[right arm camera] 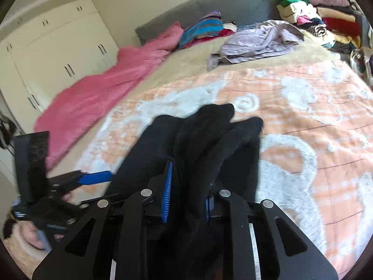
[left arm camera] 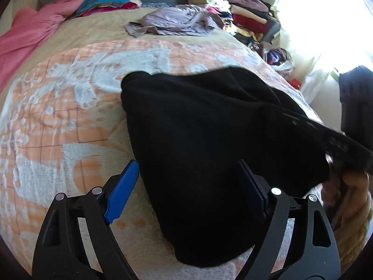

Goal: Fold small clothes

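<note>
- The black garment (left arm camera: 209,144) lies on the bed, over a peach-and-white patterned blanket (left arm camera: 58,116), with one end lifted off it
- The right gripper (right arm camera: 186,191) has its fingers narrow and clamped on a bunched fold of that black cloth; in the right wrist view the fabric runs up between the blue pads and spills forward onto the blanket (right arm camera: 303,128)
- The left gripper (left arm camera: 186,189) stands with its fingers wide apart; the near part of the garment lies between them, and the pads do not press on it
- In the right wrist view the left gripper (right arm camera: 93,178) shows low at the left edge, one blue finger reaching towards the edge of the black cloth
- In the left wrist view the dark, blurred body of the right gripper (left arm camera: 333,137) shows at the right edge, over the garment's lifted side
- A crumpled lilac garment (left arm camera: 172,21) lies farther up the bed, well apart from the black one
- A pink cloth (right arm camera: 98,93) stretches along the bed's left side
- A heap of mixed clothes (right arm camera: 321,11) is piled at the far right corner, near the grey headboard (right arm camera: 221,2)
- White wardrobe doors (right arm camera: 58,46) stand beyond the bed's left side
</note>
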Tool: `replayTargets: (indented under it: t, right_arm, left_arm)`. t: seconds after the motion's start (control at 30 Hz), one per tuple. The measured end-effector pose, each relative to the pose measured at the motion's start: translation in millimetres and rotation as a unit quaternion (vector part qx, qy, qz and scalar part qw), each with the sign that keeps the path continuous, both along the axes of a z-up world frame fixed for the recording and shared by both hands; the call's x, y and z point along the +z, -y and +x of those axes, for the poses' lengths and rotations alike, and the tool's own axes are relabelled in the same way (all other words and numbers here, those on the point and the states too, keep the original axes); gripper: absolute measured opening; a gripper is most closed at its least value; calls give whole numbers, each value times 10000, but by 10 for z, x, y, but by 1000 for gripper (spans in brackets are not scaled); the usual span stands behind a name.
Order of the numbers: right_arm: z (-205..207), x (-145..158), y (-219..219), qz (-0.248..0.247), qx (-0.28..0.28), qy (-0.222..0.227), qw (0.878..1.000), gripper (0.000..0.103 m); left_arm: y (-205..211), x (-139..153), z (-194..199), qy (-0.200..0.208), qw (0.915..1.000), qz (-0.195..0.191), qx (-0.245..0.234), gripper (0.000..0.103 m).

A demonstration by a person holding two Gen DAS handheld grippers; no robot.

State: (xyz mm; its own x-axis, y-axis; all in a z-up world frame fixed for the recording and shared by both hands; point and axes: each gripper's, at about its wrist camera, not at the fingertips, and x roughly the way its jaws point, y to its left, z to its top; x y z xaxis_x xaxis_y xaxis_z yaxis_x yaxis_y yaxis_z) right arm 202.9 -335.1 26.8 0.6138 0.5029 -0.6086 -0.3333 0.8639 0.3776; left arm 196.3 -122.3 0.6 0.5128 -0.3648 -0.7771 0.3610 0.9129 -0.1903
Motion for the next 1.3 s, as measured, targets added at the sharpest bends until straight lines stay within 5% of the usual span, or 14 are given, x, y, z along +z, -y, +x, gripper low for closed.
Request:
replayTargets:
  t: [0.2,0.73,1.07,1.1,1.2,1.3]
  right_arm:
    - [74,-382,126,48,-281,-514,9983,30]
    - [-437,-235,102,-931,-964,-11,9910,61]
    - [-701,-248,147,-444,-784,-207,9957,62]
    - [-699,-272,159,-384,-783,-261,9958,61]
    - [-657,-397,188,-192,-720,-479,9961,24]
    - [-689,-303,184,-182,-667,-319,9971,12]
  left_arm:
    - [79,-91,-52,-32,9999,129,-55,76]
    - [-2,-34,-155,25,9999,142,-24,77]
    - [-81,-72,-224,-184,9997,-142,-27,77]
    - [-85,-91,-232,-237,9995,-190,-28,72]
    - [-84,-139,-274,-297,9991,-299,-24,67]
    - [-59,-120,-298,-278,9993,-251,-26,66]
